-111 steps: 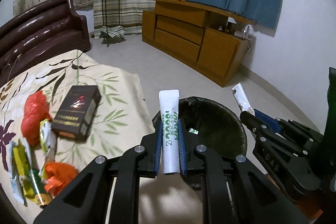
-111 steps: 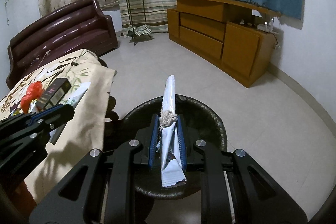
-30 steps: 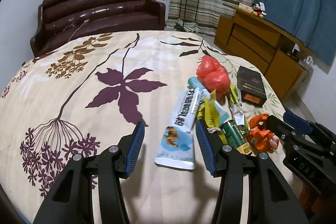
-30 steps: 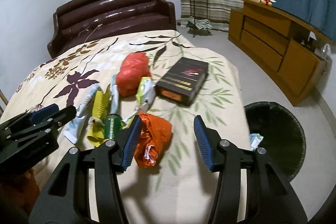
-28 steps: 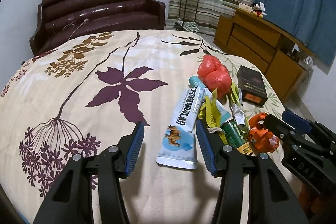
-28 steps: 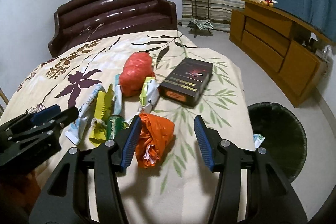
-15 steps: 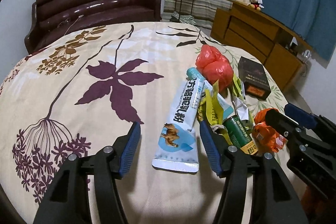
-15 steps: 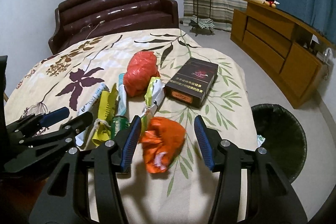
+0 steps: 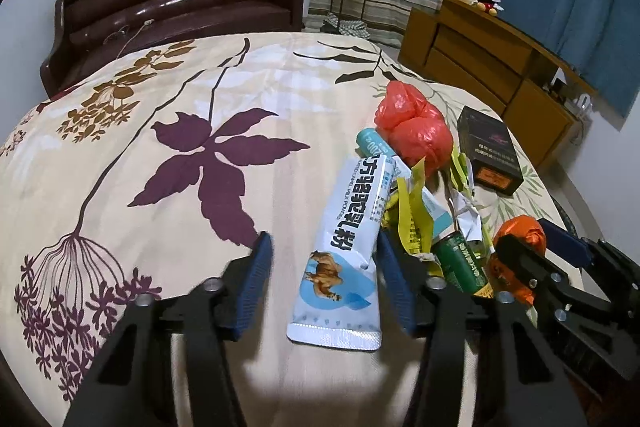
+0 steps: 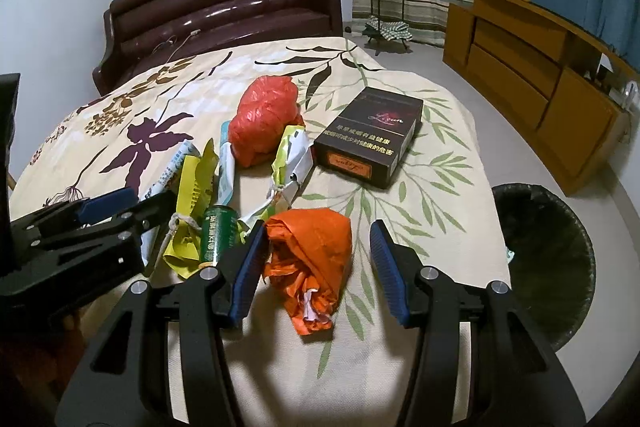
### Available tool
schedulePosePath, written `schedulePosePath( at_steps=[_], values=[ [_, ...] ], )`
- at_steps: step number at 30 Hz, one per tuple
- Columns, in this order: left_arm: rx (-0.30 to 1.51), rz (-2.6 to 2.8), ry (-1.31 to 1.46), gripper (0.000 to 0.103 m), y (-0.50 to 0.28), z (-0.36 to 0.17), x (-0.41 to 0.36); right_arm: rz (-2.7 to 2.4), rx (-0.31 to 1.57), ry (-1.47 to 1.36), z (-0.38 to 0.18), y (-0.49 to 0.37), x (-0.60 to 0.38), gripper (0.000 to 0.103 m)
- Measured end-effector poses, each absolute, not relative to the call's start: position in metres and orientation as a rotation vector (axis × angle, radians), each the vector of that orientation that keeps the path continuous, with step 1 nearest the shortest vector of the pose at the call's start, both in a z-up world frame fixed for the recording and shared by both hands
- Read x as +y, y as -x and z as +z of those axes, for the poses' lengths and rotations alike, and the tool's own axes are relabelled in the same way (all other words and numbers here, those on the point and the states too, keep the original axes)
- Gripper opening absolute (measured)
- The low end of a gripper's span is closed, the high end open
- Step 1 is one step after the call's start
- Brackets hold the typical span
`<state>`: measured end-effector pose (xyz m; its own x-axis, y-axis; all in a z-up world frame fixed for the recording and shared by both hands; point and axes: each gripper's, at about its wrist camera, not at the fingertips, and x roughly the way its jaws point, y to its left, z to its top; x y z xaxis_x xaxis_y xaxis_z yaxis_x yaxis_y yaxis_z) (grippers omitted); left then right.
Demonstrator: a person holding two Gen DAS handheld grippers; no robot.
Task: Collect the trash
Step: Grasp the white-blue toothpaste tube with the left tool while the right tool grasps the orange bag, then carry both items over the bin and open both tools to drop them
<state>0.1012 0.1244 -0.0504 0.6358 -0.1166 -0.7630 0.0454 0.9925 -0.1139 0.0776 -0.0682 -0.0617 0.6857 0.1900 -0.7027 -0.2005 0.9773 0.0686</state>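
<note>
Left claw (image 9: 322,283) closing, moved nearer; milk-powder sachet (image 9: 346,247) between jaws, ungripped.

Left hand-held gripper (image 9: 322,259) angles down, jaws closing; right hand-held gripper (image 10: 316,247) spread.

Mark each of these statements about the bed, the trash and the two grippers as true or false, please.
1. The white powder sachet lies between the fingers of the left gripper. True; its jaws are closing.
2. The right gripper holds the dark box. False: it straddles the orange bag, jaws open.
3. The red bag lies in the bin. False: it lies on the bedspread.
4. A green can lies among the wrappers. True.
</note>
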Motion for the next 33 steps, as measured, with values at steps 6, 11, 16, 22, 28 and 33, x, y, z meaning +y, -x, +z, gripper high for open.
schedulePosePath(
  at_steps=[6,11,16,22,28,33],
  values=[
    [0.875,-0.12,0.072,0.034,-0.1,-0.052,0.121,0.224,0.799,0.019,-0.064,-0.078,-0.068,0.05],
    [0.862,-0.125,0.08,0.033,-0.097,-0.051,0.122,0.225,0.809,0.031,-0.065,-0.078,-0.066,0.038],
    [0.846,-0.12,0.092,0.033,-0.092,-0.049,0.125,0.223,0.805,0.037,-0.065,-0.077,-0.065,0.037],
    [0.83,-0.119,0.105,0.033,-0.085,-0.043,0.126,0.21,0.778,0.049,-0.061,-0.072,-0.067,0.037],
    [0.789,-0.142,0.111,0.033,-0.073,-0.03,0.115,0.173,0.743,0.047,-0.053,-0.066,-0.082,0.037],
    [0.757,-0.177,0.108,0.033,-0.069,-0.02,0.097,0.117,0.716,0.032,-0.046,-0.061,-0.107,0.037]
  ],
)
